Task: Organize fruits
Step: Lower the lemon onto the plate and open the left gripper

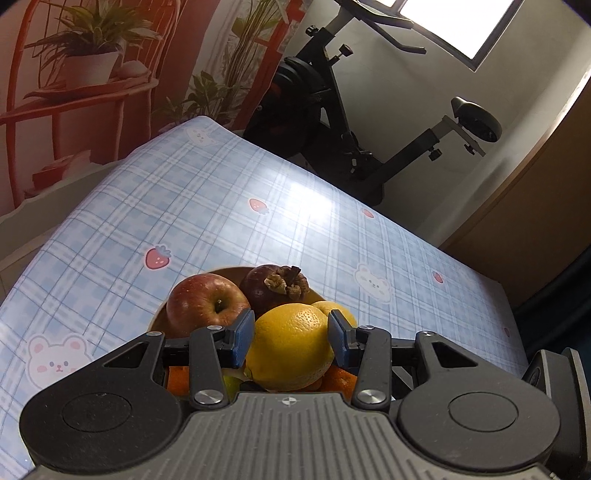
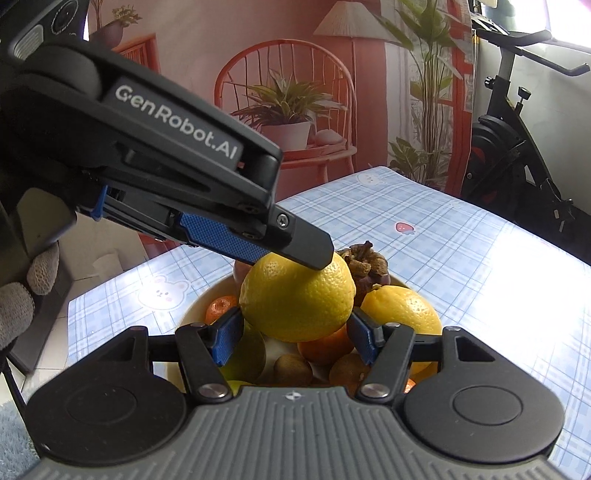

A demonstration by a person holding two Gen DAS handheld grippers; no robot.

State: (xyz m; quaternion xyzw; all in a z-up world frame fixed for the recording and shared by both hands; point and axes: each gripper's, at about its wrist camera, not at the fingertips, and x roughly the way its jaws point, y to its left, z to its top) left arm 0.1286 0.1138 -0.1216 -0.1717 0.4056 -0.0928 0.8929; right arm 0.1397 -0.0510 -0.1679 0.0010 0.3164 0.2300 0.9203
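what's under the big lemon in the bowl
In the right wrist view, the big lemon tops a pile in the bowl: an orange, a brown kiwi-like fruit and a green fruit show beneath it. The bowl's bottom is covered.

1. Daylight pours from the window (image 1: pixel 458 26) above my left view, blown out to plain white.
2. It throws a bright glare patch on the tabletop (image 1: pixel 314 206), washing out the plaid there; my right view shows the same glare at its right side.
3. The lemon (image 2: pixel 295 295) is sharp and evenly lit.
4. Both fisheye views bend straight lines and darken at the corners.
5. The wall backdrop looks soft and reddish.
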